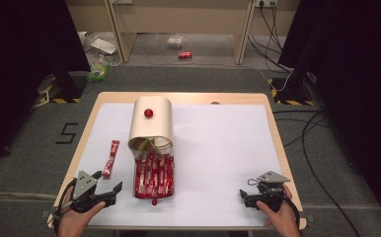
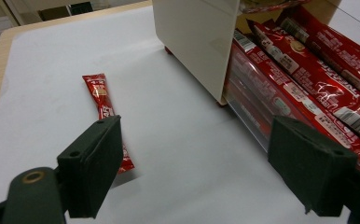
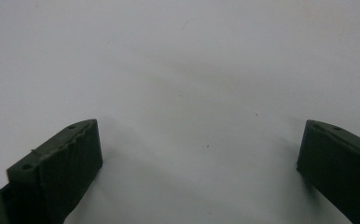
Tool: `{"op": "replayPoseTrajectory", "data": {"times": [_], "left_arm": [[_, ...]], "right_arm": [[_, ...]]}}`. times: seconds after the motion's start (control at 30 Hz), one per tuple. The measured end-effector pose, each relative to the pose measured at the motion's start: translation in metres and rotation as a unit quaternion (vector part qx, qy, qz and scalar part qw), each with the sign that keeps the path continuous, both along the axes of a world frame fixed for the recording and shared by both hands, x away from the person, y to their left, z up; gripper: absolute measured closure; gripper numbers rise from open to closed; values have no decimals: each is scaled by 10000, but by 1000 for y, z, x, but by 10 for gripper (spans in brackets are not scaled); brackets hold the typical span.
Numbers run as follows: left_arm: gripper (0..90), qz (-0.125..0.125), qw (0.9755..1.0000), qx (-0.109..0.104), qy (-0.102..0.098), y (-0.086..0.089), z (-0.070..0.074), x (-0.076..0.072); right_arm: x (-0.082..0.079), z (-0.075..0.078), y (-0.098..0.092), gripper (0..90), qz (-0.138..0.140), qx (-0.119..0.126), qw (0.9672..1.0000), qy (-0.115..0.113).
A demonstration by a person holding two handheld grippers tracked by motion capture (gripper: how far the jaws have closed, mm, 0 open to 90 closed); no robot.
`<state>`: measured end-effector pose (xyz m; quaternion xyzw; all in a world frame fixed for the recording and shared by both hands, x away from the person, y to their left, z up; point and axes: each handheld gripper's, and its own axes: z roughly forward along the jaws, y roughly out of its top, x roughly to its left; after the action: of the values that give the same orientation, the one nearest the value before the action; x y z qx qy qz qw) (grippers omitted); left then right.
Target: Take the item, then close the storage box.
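From the high view, a cream box (image 1: 151, 123) with a red knob (image 1: 148, 113) lies on the white sheet of the table (image 1: 218, 148). Its clear drawer (image 1: 154, 177) is pulled out toward the person and is packed with red stick packets (image 1: 154, 175). One loose red packet (image 1: 111, 158) lies on the sheet just left of the drawer, apart from it. The left claw (image 1: 110, 190) is released, its jaws spread wide, and it sits near the front edge between the loose packet and the drawer. The right claw (image 1: 245, 197) rests far off at the right front corner, touching nothing.

In the left gripper view, the left claw (image 2: 194, 172) is wide open with nothing inside. The loose packet (image 2: 107, 119) lies flat ahead, its near end by the left jaw. The full drawer (image 2: 248, 112) is on the right side.

In the right gripper view, the right claw (image 3: 199, 158) is spread open over bare white sheet.

I think the job is putting packets away in the drawer. Most look done. One packet is left to pick up and drop in, and the drawer is not yet pushed shut.
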<state>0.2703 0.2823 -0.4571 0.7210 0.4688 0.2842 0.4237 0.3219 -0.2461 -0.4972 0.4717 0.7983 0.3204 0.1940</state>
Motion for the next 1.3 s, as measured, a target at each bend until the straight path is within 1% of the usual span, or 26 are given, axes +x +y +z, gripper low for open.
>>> {"op": "replayPoseTrajectory", "data": {"times": [0.1, 0.4, 0.53, 0.67, 0.77, 0.87, 1.03, 1.3], "left_arm": [[180, -17, 10000, -36, -12, 0, 0, -4], [180, -75, 10000, -24, 17, -3, -5, -12], [180, -105, 9999, -38, -2, -6, -6, -15], [180, -193, 9998, -22, -2, -11, -8, -19], [179, -232, 9997, -15, -61, -13, -10, -24], [179, -261, 9996, -88, -95, -14, -13, -28], [179, -343, 9994, -75, -67, -17, -17, -32], [179, -447, 9989, -42, -101, -22, -18, -36]], "right_arm": [[0, 0, 0, 3, -1, 0, 10000, 1], [0, 0, 0, 3, 0, 0, 10000, 0], [0, 0, 0, 3, -5, 2, 10000, 4], [0, 0, 0, 3, -5, 1, 10000, 4], [0, 0, 0, 3, -1, -8, 10000, 5], [0, 0, 0, 3, 0, -10, 10000, 4], [0, 0, 0, 4, -1, -10, 10000, 2], [0, 0, 0, 3, -1, -10, 10000, 4]]}}
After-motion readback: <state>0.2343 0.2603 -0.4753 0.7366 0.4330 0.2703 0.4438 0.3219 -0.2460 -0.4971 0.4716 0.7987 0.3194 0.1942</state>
